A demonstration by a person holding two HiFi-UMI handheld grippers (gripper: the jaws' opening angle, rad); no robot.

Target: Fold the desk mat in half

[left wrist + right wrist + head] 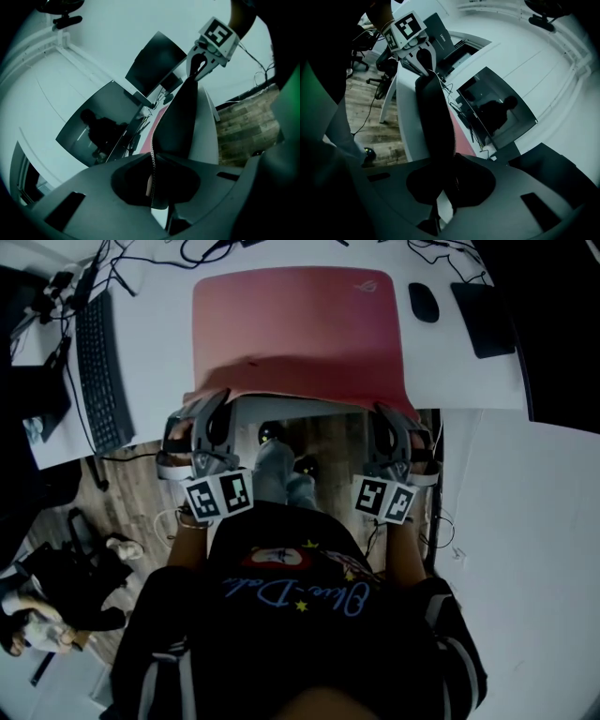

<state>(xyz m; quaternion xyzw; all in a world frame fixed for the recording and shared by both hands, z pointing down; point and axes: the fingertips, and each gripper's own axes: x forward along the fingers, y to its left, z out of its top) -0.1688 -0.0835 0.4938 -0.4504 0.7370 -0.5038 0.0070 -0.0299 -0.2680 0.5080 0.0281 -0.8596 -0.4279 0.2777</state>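
The red desk mat (295,329) lies on the white desk (159,343), its near edge lifted off the desk front and showing a dark underside. My left gripper (204,409) is shut on the mat's near left corner. My right gripper (392,420) is shut on the near right corner. In the left gripper view the mat's edge (176,122) runs from between the jaws of the left gripper (152,187) toward the right gripper (204,63). In the right gripper view the dark mat (436,122) stretches from the right gripper (447,192) to the left gripper (421,54).
A black keyboard (98,371) lies left of the mat; a mouse (424,303) and a dark pad (481,320) lie to its right. Cables run along the desk's back edge. Dark monitors (101,124) stand behind. An office chair (56,568) is on the wood floor at left.
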